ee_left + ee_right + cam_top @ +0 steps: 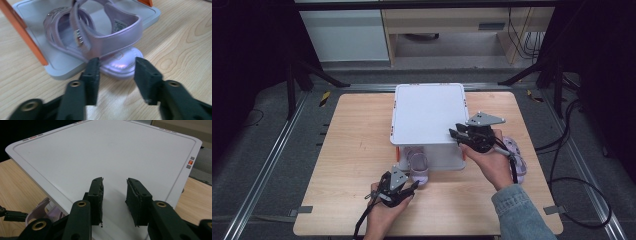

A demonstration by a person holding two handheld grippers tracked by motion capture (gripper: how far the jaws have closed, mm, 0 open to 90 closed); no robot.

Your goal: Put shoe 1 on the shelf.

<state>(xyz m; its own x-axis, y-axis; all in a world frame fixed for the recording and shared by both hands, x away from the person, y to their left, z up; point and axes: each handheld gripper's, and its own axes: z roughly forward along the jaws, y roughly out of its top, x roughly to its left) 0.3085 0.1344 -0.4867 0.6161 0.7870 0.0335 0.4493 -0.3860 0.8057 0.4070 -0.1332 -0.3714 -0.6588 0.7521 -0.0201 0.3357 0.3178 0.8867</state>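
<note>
While the right gripper (460,134) hovers with fingers apart over the white rack's (428,112) top at frame centre, the left gripper (117,75) — fingers apart too — seems lined up on the lilac sandal's (100,42) heel, half-shelved low on the counter (347,165) — closing comes next.

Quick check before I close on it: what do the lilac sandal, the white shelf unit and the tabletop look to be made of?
The lilac strappy sandal looks like glossy synthetic leather or plastic: pearly sheen on the heel and straps. The white two-tier shelf unit looks like matt moulded plastic, with smooth rounded corners and orange uprights. The pale wooden tabletop shows printed or real grain with knots; laminate or veneer, I cannot tell which.
</note>
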